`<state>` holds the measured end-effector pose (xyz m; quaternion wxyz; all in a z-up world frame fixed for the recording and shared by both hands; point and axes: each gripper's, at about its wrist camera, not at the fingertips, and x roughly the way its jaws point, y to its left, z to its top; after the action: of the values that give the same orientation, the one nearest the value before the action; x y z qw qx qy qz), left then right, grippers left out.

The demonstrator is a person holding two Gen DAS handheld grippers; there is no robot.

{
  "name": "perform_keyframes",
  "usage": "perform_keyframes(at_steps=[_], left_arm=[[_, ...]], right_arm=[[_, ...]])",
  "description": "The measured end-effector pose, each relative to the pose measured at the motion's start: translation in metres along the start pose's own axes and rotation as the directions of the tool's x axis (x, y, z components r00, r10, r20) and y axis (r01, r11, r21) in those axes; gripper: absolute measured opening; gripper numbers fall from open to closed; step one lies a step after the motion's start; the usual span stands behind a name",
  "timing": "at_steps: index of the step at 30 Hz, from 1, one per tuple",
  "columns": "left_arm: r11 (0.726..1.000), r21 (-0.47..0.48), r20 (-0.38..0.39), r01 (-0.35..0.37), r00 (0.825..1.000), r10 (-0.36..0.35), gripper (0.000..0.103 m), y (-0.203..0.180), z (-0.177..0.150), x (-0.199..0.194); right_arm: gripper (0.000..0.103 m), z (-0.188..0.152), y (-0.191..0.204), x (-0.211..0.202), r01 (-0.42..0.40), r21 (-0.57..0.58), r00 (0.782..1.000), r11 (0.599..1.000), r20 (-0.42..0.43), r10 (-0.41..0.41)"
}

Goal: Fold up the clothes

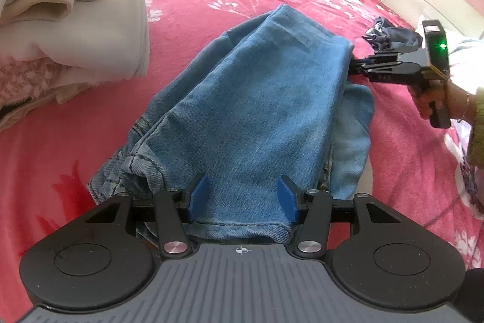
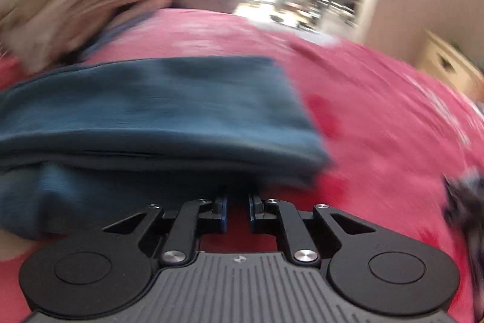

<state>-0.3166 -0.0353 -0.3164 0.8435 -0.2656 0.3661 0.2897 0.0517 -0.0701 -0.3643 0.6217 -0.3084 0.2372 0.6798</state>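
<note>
My left gripper has its 2 fingers apart w/ the near hem of the folded jeans between them; can't tell if the pads press. Jeans lie on the pink bed, stretching ahead. My right gripper, fingers nearly together, nothing clamped, tips at the jeans' side edge. Beige clothes pile ahead-left.

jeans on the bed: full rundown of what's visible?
The jeans are mid-blue denim, folded into a thick, layered bundle lying flat on the pink bedspread, with stitched seams and a hem showing at the near end. A paler layer sticks out along the right side. The left gripper straddles the near hem, its blue pads set apart on the cloth. The right gripper meets the far right edge; whether it pinches fabric is unclear.
</note>
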Motion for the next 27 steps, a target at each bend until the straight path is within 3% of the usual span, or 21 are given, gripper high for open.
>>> perform_keyframes(at_steps=[3, 6, 11, 13, 15, 17, 18, 20, 21, 23, 25, 27], left_arm=[[1.0, 0.002, 0.004, 0.007, 1.0, -0.007, 0.051, 0.001, -0.001, 0.0], [1.0, 0.007, 0.004, 0.012, 1.0, -0.012, 0.052, 0.002, -0.001, 0.001], [1.0, 0.011, 0.004, 0.017, 1.0, -0.017, 0.052, 0.002, 0.0, 0.001], [1.0, 0.013, 0.009, 0.016, 1.0, -0.016, 0.052, 0.002, -0.001, 0.0], [1.0, 0.014, 0.012, 0.015, 1.0, -0.015, 0.052, 0.002, -0.001, 0.0], [1.0, 0.013, 0.012, 0.015, 1.0, -0.015, 0.052, 0.002, -0.001, 0.0], [1.0, 0.01, 0.012, 0.015, 1.0, -0.015, 0.052, 0.002, -0.001, 0.0], [1.0, 0.006, 0.014, 0.011, 1.0, -0.011, 0.052, 0.001, -0.002, 0.0], [1.0, 0.003, 0.014, 0.01, 1.0, -0.01, 0.052, 0.001, -0.002, 0.0], [1.0, 0.001, 0.011, 0.009, 1.0, -0.009, 0.052, 0.001, -0.002, 0.0], [1.0, 0.002, 0.005, 0.01, 1.0, -0.01, 0.052, 0.001, 0.0, 0.0], [1.0, 0.005, -0.002, 0.011, 1.0, -0.011, 0.052, 0.001, 0.001, 0.0]], right_arm=[[0.012, -0.005, -0.024, -0.009, 0.105, 0.091, 0.994, 0.99, -0.016, -0.104], [0.016, 0.005, -0.024, -0.024, 0.132, 0.101, 0.991, 0.986, 0.021, -0.135], [0.016, 0.04, 0.01, -0.042, -0.068, 0.089, 0.982, 0.994, 0.181, 0.051], [0.016, 0.051, 0.027, -0.028, -0.125, 0.03, 0.977, 0.992, 0.177, 0.117], [0.016, 0.056, 0.033, 0.001, -0.122, -0.025, 0.984, 0.992, 0.127, 0.125], [0.016, 0.056, 0.021, 0.032, 0.014, -0.029, 0.999, 0.999, 0.051, -0.013], [0.016, 0.057, 0.015, 0.043, 0.089, -0.027, 0.996, 0.996, 0.024, -0.088], [0.021, 0.07, 0.004, 0.041, 0.242, 0.021, 0.97, 0.97, 0.033, -0.243], [0.021, 0.077, 0.004, 0.034, 0.213, 0.043, 0.974, 0.976, 0.073, -0.216], [0.021, 0.088, 0.017, 0.026, 0.048, 0.056, 0.991, 0.997, 0.126, -0.054], [0.02, 0.094, 0.043, 0.032, -0.123, -0.038, 0.988, 0.992, 0.091, 0.126], [0.019, 0.095, 0.064, 0.05, -0.225, -0.131, 0.973, 0.966, 0.015, 0.228]])
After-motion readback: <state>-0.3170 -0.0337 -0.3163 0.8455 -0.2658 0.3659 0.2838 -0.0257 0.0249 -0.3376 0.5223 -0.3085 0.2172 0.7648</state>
